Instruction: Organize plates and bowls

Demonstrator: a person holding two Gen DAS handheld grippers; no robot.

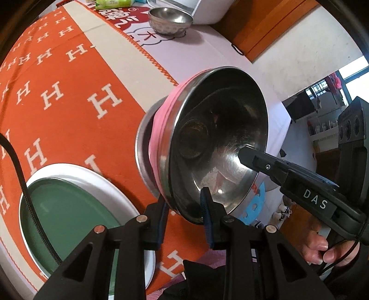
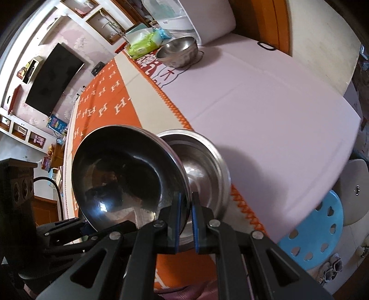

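Held bowl (image 1: 221,147): polished steel, mirror-glossy inside, with a pink matt band on the outer wall. Second bowl (image 2: 207,166): brushed steel, duller sheen. Far bowl (image 1: 169,19): shiny steel. Plate (image 1: 69,207): smooth green centre, white rim. Cloth (image 1: 69,97): orange woven, matt. Stool (image 2: 313,230): glossy blue plastic.

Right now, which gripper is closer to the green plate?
Left. The left gripper hangs just beside the green plate, while the right gripper is farther off, across the pink-banded bowl.
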